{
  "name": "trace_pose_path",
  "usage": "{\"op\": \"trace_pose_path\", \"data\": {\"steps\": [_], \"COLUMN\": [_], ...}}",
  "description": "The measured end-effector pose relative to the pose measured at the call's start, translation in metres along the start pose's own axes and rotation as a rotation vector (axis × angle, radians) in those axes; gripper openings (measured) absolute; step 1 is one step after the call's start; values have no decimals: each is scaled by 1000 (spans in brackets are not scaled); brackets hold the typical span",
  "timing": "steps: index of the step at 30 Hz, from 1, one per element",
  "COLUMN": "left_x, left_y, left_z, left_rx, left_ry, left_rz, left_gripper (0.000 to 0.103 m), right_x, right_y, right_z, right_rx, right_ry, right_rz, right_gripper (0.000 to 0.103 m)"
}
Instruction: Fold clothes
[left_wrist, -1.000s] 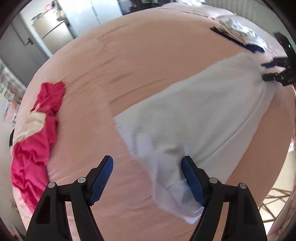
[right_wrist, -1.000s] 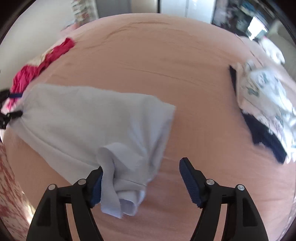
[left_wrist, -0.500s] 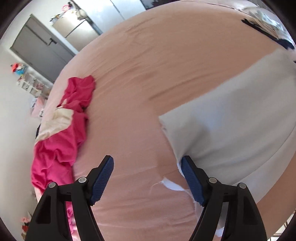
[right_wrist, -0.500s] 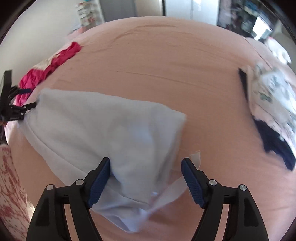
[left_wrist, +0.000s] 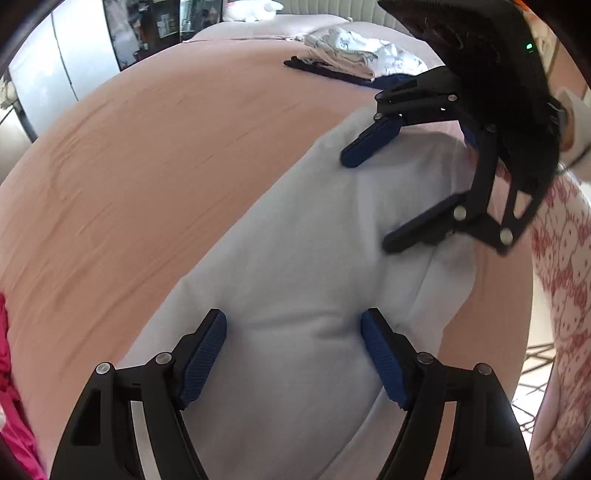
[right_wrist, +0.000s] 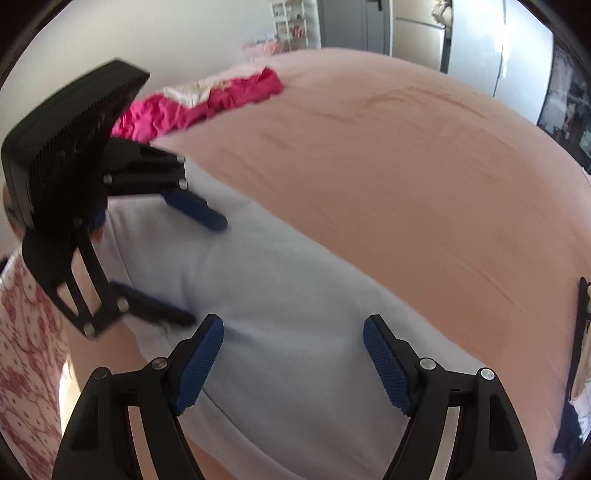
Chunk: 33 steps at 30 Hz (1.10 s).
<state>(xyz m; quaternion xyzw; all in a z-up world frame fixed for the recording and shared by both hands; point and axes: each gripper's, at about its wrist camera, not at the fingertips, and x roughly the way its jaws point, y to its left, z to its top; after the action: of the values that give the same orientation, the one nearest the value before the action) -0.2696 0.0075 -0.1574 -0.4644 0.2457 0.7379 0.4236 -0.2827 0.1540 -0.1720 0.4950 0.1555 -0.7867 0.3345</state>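
Bare pink bedsheet (right_wrist: 406, 177) lies open beyond the pale folded garment (left_wrist: 314, 280) — hemmed by a crumpled magenta pile (right_wrist: 207, 103) at one side and stacked printed clothes (left_wrist: 354, 55) at the other.

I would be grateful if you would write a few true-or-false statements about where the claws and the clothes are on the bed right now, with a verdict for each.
1. Both claws are open over the pale blue garment. True: the left claw and the right claw each show a wide gap with cloth between the fingers.
2. The pink garment lies under the right claw. False: it lies far off near the bed's edge.
3. The pale blue garment hangs in the air. False: it lies on the peach bedsheet.
4. A stack of patterned clothes lies beyond the pale blue garment in the left wrist view. True.
5. The left claw is clamped shut on a sleeve. False: it is open and grips nothing.
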Motion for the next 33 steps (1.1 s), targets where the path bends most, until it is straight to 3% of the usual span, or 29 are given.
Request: {"op": "trace_pose_path", "data": {"steps": [2, 6, 9, 12, 15, 17, 19, 21, 23, 25, 28, 29, 31, 33], "left_x": [-13, -40, -67, -75, -41, -50, -69, -88, -98, -106, -118, -117, -115, -114], "left_y": [20, 47, 49, 34, 31, 36, 40, 43, 40, 34, 18, 14, 7, 4], "left_z": [-14, -41, -55, -66, -84, -92, -94, -100, -103, -101, -97, -95, -90, -90], "left_rx": [0, -48, -168, -238, -240, -343, -471, -624, -745, -789, -756, -735, -700, -691], "left_ry": [20, 118, 38, -58, 87, 42, -37, -115, -180, -223, -245, -239, -219, -199], "left_rz": [9, 113, 95, 96, 186, 187, 219, 254, 244, 220, 226, 235, 253, 263], "left_gripper": [78, 77, 77, 77, 79, 79, 79, 79, 79, 79, 79, 79, 79, 79], "right_x": [-16, -51, -75, -91, -69, -55, -63, -69, -70, -70, -71, -76, -77, -71], "right_y": [-18, -56, -90, -105, -100, -89, -83, -85, -92, -99, -111, -112, -104, -80], "right_z": [-23, -68, -91, -110, -115, -112, -115, -126, -141, -159, -186, -189, -175, -147], "right_rx": [7, 97, 332, 562, 664, 660, 691, 798, 928, 1070, 1284, 1267, 1104, 848], "right_ry": [-14, 17, -46, -165, -119, -99, -101, -145, -203, -270, -373, -365, -280, -146], "right_rz": [13, -39, -55, 37, 23, -16, 35, 114, 179, 221, 283, 243, 144, 8], "right_gripper": [78, 78, 79, 79, 79, 78, 77, 77, 75, 65, 63, 63, 59, 59]}}
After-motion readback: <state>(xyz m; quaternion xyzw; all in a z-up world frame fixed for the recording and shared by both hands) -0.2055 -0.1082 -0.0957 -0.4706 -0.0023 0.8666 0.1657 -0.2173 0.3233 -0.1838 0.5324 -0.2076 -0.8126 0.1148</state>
